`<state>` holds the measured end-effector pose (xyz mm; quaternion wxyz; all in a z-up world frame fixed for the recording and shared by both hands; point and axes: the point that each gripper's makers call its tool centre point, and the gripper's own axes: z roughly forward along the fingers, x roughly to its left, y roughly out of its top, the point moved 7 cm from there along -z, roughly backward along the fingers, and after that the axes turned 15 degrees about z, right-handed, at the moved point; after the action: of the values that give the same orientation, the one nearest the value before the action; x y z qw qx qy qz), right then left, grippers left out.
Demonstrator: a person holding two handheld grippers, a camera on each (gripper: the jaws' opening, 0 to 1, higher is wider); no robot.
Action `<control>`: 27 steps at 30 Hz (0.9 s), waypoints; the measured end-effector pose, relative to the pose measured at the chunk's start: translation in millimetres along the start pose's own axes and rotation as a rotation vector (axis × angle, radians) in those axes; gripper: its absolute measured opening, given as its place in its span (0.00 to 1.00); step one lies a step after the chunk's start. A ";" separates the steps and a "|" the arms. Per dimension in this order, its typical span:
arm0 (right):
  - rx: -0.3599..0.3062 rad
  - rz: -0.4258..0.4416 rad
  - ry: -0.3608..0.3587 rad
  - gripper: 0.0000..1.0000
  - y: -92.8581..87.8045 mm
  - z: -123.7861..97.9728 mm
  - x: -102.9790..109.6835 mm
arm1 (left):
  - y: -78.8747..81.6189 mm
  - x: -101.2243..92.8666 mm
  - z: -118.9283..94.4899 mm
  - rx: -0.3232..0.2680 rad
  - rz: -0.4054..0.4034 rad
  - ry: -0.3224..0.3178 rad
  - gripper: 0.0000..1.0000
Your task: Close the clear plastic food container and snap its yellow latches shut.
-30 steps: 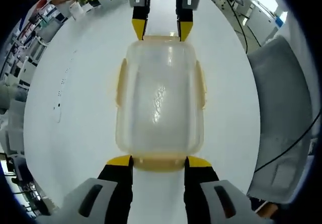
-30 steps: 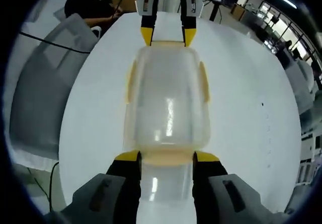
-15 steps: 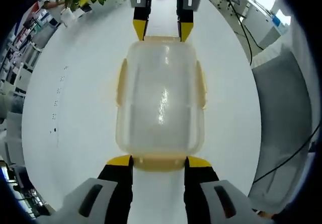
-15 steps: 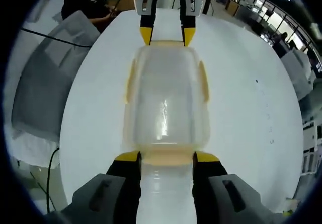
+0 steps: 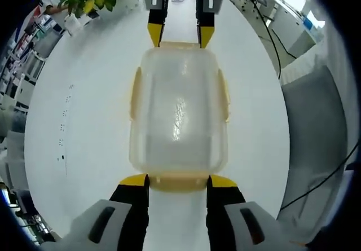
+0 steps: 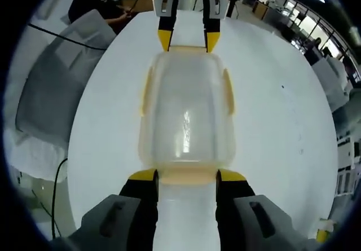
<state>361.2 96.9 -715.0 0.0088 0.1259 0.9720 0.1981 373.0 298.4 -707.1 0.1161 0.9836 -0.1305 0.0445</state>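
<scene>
Left gripper view: the left gripper (image 5: 177,182) and right gripper (image 5: 176,35) brace opposite ends of the container (image 5: 179,114), jaws apart astride each end latch (image 5: 178,181), likely to press them shut.

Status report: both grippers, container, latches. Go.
Left hand-held gripper open, jaws straddling one end latch. Right hand-held gripper open, same at the opposite end. Clear container lidded on the white table, side latches against its walls. Nothing in the way.
</scene>
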 end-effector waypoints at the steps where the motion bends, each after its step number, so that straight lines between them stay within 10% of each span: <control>1: 0.002 0.001 0.001 0.36 -2.0 -1.4 -0.6 | 2.2 0.7 0.7 -0.003 0.001 -0.001 0.33; 27: 0.042 0.006 0.035 0.36 -37.9 -5.3 -18.0 | 34.2 11.6 21.9 -0.028 -0.026 -0.044 0.33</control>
<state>369.1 56.7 -725.3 -0.0116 0.1256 0.9756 0.1799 376.3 258.2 -719.6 0.1275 0.9843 -0.1207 0.0196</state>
